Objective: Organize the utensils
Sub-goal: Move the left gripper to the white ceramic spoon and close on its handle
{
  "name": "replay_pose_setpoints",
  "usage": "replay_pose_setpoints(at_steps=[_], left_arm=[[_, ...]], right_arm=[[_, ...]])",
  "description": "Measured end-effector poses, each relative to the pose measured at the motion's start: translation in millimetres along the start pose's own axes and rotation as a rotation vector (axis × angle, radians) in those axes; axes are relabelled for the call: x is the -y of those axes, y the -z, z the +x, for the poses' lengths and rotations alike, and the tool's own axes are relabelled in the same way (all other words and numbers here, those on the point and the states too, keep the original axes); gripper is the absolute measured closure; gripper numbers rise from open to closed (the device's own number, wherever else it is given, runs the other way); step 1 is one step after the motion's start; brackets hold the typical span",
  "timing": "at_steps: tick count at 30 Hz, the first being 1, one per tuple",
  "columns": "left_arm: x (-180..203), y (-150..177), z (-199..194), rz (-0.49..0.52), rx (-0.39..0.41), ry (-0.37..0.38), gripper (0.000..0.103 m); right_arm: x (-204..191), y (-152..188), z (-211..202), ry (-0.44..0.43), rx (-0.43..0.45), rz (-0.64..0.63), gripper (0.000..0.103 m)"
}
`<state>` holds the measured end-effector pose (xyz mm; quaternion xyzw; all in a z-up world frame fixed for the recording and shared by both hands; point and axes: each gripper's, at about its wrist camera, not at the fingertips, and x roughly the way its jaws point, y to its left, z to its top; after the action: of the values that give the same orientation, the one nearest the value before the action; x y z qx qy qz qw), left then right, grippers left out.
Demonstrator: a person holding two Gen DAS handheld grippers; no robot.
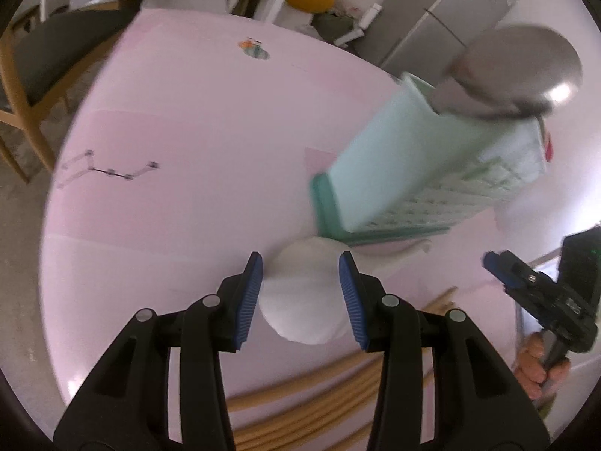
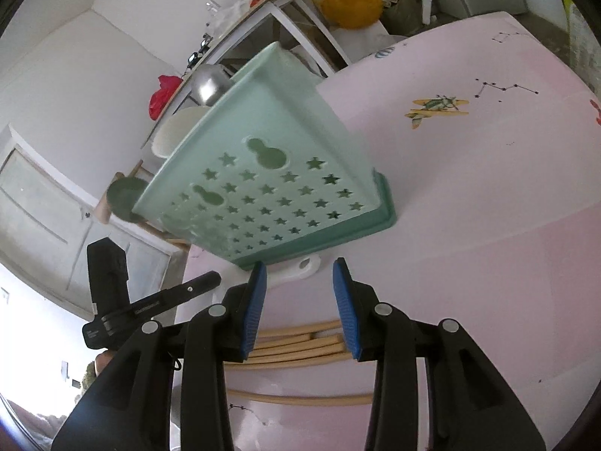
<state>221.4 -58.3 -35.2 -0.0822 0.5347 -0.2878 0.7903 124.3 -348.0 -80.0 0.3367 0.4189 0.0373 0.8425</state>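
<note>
Left gripper (image 1: 300,295) pinching white ladle bowl (image 1: 302,293) between fingers at 6 o'clock of mint utensil holder (image 1: 394,158) on pink tabletop (image 1: 169,112). Right gripper (image 2: 299,302) spread, empty, above wooden chopsticks (image 2: 296,342). Best gather chopsticks together, keep holder steady.

My black two-finger left gripper (image 1: 300,293) is hiding the sides of a white rounded plastic piece (image 1: 300,300), the pale green star-pierced plastic holder (image 2: 270,173) is covering most of a shiny metal ladle bowl (image 2: 209,82), blurring in my left view, and my right gripper (image 2: 299,300) is covering parts of tan wooden chopsticks (image 2: 296,342).
</note>
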Motion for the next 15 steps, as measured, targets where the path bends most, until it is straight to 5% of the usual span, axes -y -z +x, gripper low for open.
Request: replay_pose_setpoints(at_steps=[15], left_arm=[[29, 19, 25, -0.1, -0.119, 0.293, 0.063]], right_arm=[[15, 4, 11, -0.033, -0.054, 0.075, 0.067]])
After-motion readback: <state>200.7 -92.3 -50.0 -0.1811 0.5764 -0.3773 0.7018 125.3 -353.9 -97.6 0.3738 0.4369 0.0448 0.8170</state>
